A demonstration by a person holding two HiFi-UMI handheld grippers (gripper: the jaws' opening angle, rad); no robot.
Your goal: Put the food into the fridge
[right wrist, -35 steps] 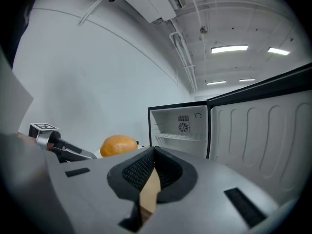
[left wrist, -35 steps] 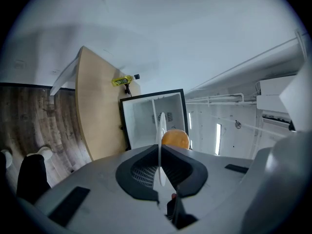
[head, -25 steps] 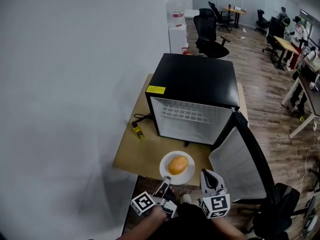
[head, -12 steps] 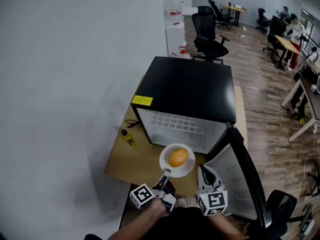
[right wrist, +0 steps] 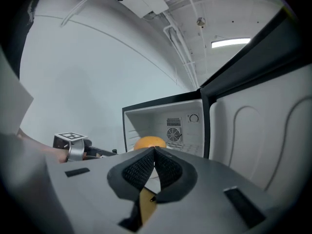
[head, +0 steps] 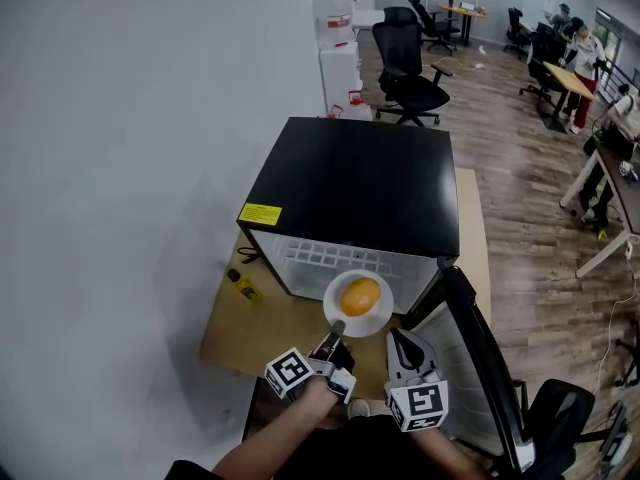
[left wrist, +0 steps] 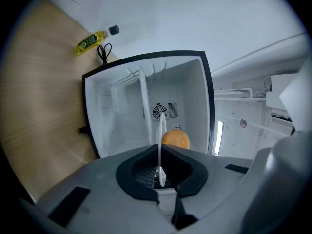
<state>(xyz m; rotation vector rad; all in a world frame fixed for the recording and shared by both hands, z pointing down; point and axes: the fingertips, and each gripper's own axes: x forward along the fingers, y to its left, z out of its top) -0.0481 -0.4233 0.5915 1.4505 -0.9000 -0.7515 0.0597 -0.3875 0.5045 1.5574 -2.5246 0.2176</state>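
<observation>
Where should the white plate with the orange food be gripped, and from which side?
By its near rim, edge-on from the person's side, as the left gripper does with shut jaws: the plate is thin, food fills its middle, and its far edge faces the open fridge.

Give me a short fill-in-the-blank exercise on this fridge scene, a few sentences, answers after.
The ____ gripper is shut on the rim of the plate.
The food on the plate is ____ in colour.
The fridge door stands ____.
The right gripper, jaws together, holds ____.
Missing words: left; orange; open; nothing.
</observation>
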